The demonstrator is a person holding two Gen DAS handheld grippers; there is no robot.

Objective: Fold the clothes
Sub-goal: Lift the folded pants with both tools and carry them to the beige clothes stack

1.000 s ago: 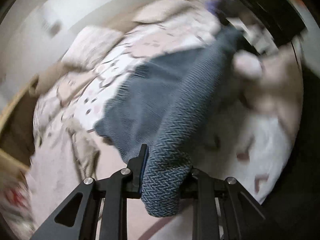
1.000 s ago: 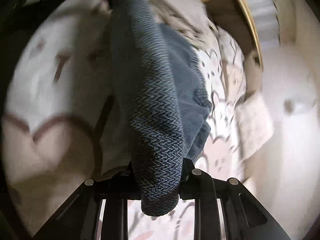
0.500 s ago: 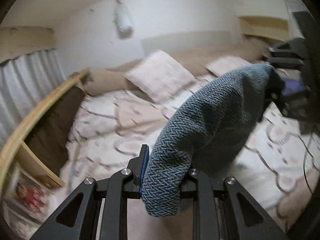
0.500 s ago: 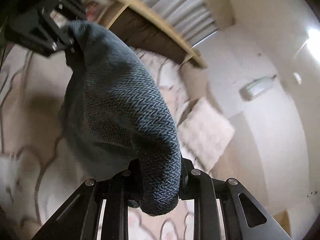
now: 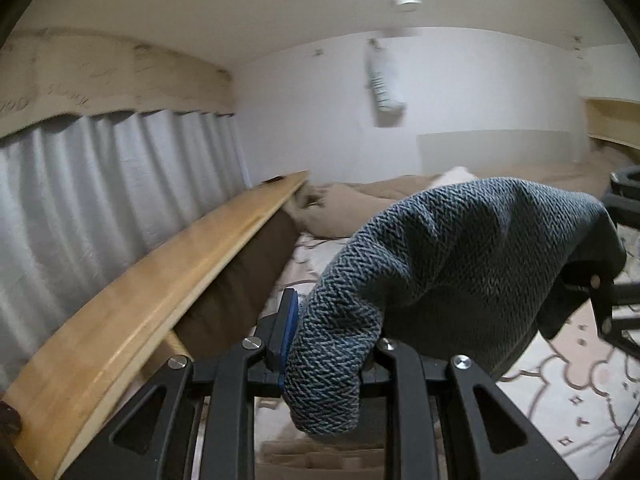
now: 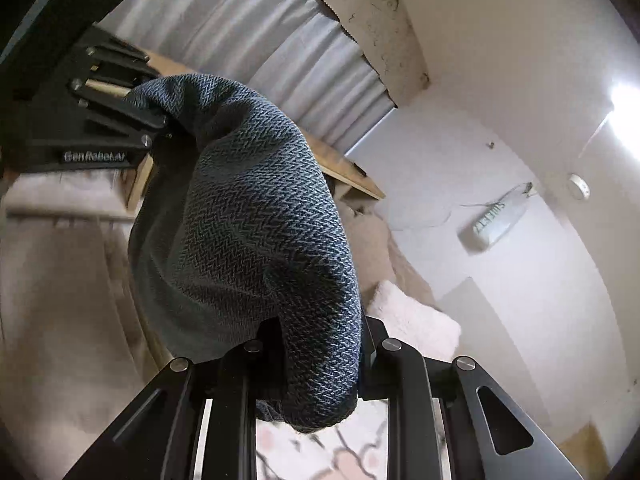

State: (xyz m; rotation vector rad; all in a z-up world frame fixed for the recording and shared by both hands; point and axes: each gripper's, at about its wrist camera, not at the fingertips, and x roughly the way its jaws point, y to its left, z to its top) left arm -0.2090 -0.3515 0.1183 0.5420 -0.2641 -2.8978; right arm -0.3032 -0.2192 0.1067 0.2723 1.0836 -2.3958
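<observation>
Blue-grey herringbone knit garment hung in the air above the bed, bunched at each end between a pair of fingers. Nearest the left camera, the left gripper was clamped nearly closed on a thick roll of the knit, and the right gripper pinched its own end the same way. Between them the cloth arched slackly across, with the rest drooping below toward the pink cartoon-print bedsheet. Beyond lay a tan duvet, a curved light wooden bed rail and grey pleated curtains. The step looked like lifting and spreading the garment; doing it well would probably mean drawing the two ends apart until the top edge ran taut and level, then lowering it flat onto the sheet.
</observation>
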